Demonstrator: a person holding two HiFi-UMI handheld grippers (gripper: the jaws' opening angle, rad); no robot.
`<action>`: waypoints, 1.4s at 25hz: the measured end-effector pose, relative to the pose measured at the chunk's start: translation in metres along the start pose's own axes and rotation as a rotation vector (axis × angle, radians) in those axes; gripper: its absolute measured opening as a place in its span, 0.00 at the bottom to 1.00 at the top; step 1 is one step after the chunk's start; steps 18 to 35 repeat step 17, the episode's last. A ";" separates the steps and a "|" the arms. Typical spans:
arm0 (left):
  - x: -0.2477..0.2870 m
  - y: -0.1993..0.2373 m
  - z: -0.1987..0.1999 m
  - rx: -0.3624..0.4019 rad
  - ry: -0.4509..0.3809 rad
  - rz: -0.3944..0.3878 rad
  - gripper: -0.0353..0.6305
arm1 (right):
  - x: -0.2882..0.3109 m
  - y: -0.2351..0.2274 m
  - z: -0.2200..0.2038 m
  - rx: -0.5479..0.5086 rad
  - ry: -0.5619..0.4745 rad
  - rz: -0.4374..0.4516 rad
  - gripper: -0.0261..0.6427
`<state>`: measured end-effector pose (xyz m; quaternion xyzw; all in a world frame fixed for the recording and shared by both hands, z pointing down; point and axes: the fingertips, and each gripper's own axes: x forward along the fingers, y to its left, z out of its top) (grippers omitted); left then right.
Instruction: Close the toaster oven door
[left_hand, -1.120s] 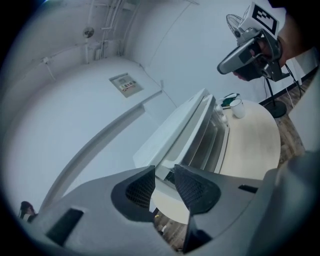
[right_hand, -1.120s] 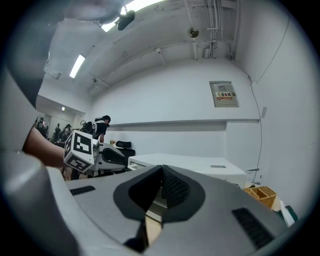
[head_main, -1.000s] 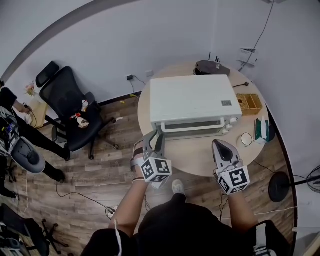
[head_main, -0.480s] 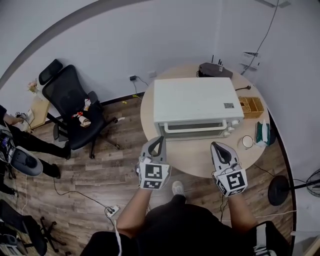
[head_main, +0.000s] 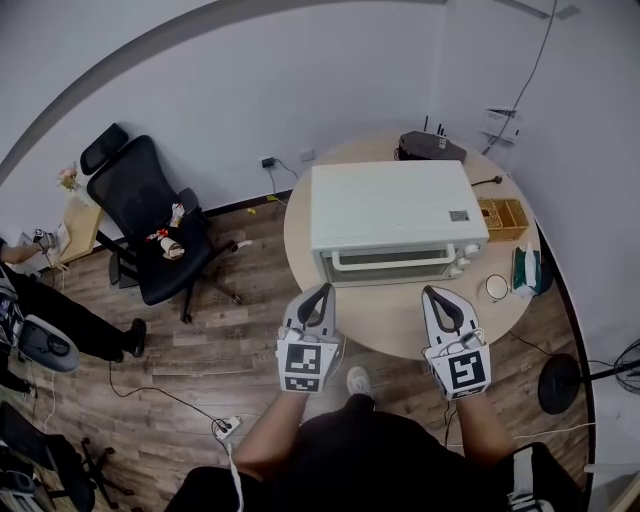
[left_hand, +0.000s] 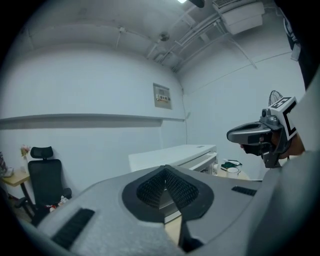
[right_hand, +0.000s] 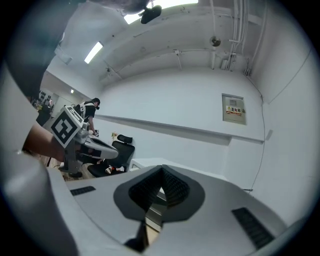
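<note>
One job was set here, and it looked finished: the toaster oven door (head_main: 388, 270) stood upright and flush with the front of the white toaster oven (head_main: 395, 205). Its handle bar (head_main: 385, 256) ran across the top, and no gap showed from the head view. The oven sat on the round table (head_main: 395, 325), its front toward the person. Both grippers hung by the table's near edge, short of the door and touching nothing. The left gripper (head_main: 320, 291) had its jaws pressed together on nothing, and the right gripper (head_main: 438, 294) was likewise closed and empty. Nothing seemed left to do beyond perhaps checking that the door had seated. A white cup (head_main: 494, 286) stood to the right of the oven, a wooden box (head_main: 500, 210) lay further back, and a black office chair (head_main: 150, 215) stood on the floor to the left.
</note>
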<state>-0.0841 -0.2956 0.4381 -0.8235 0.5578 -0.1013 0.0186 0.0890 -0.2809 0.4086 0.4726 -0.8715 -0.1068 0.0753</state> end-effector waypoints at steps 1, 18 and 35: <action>-0.001 0.001 0.001 0.002 -0.006 0.002 0.06 | -0.001 0.000 0.004 0.011 -0.002 -0.007 0.04; -0.002 0.004 -0.003 0.007 0.004 -0.010 0.06 | 0.015 0.006 0.007 0.047 0.013 0.027 0.04; -0.002 0.004 -0.003 0.007 0.004 -0.010 0.06 | 0.015 0.006 0.007 0.047 0.013 0.027 0.04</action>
